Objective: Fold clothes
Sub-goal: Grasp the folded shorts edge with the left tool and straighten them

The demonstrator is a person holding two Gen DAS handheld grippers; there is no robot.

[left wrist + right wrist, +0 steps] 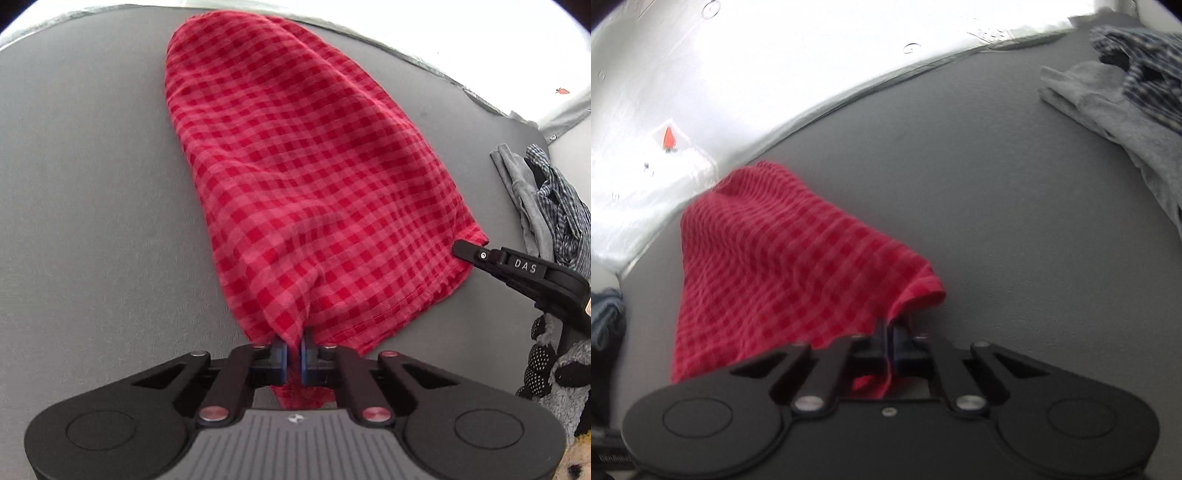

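A red checked cloth (295, 177) lies stretched over the grey table (92, 203). My left gripper (294, 345) is shut on the cloth's near corner, with a bit of fabric hanging behind the pads. My right gripper (891, 330) is shut on another corner of the same cloth (783, 258), lifting its edge off the table. In the left wrist view the right gripper (465, 251) reaches in from the right and meets the cloth's right corner.
A pile of grey and blue plaid clothes (546, 206) lies at the table's right side, also seen in the right wrist view (1126, 85). A fleecy black-and-white item (554, 369) sits at the near right. A bright white wall (738, 74) borders the table's far edge.
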